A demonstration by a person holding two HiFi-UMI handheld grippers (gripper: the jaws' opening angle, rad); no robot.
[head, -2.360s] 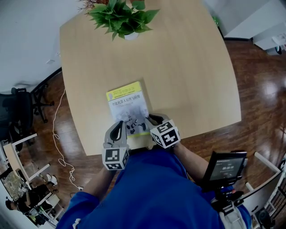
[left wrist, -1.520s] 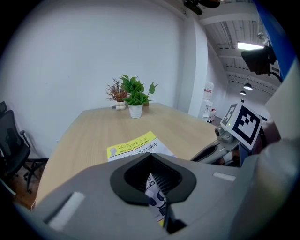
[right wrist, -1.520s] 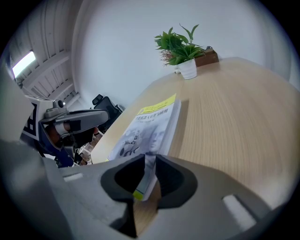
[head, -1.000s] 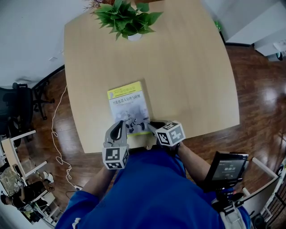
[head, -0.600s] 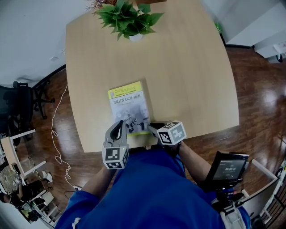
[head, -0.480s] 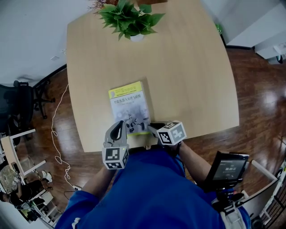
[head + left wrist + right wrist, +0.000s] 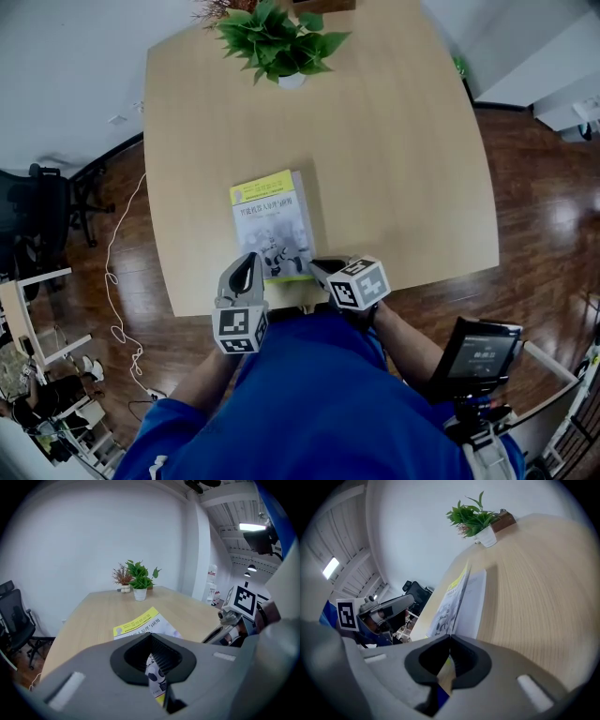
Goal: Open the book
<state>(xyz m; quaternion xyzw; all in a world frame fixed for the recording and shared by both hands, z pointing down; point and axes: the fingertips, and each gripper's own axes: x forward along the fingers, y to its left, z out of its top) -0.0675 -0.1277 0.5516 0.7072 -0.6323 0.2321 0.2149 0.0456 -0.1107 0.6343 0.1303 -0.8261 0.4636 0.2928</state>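
- Right gripper is clamping its jaws on the near right edge of the book's cover, which is standing slightly raised, with a white page showing beside it.
- Left gripper is hovering with jaws pressed together over the book's near left corner; the printed cover is showing through the gap behind its pads, and whether it is touching cannot be told.
- Both grippers are working at the near edge of the table, close to the person's blue shirt.
- The book is lying near that edge, yellow band facing away from the person.
- A plant in a white pot is standing at the far end, well apart from the book.
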